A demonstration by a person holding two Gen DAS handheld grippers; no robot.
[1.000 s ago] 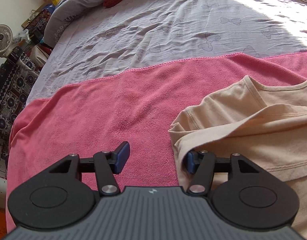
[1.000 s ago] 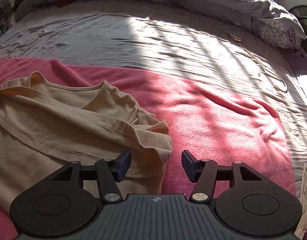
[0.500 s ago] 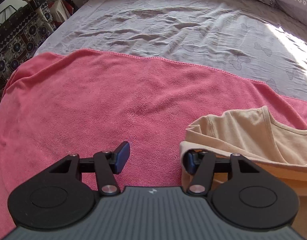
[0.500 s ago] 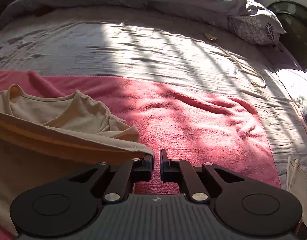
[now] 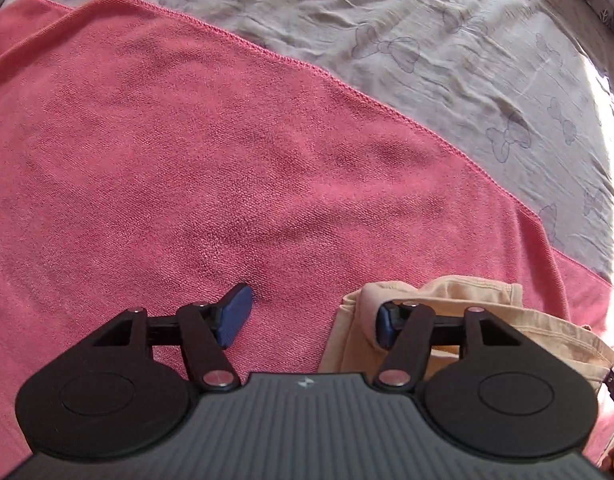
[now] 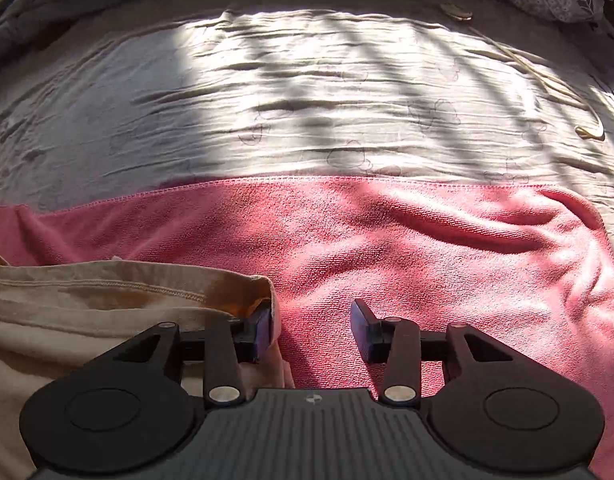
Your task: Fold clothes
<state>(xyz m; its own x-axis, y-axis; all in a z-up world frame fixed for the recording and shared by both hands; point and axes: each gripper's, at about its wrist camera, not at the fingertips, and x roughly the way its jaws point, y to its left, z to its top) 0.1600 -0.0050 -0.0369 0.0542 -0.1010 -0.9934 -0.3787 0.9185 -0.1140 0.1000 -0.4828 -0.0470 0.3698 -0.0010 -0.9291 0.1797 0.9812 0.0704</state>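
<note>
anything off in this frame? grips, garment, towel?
Both grippers are open. The beige shirt drapes over the left gripper's inner fingertip and the right gripper's inner fingertip, hooked rather than pinched. The pink towel is rumpled at right.

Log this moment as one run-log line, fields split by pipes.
task: fold clothes | left gripper: open, beige shirt at its right finger | right gripper: open, shirt at its left finger | surface: pink towel

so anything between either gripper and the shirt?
Nothing visible. The shirt drapes over one fingertip of the open left gripper, and its edge wraps a fingertip of the open right gripper. Only pink towel lies underneath.
</note>
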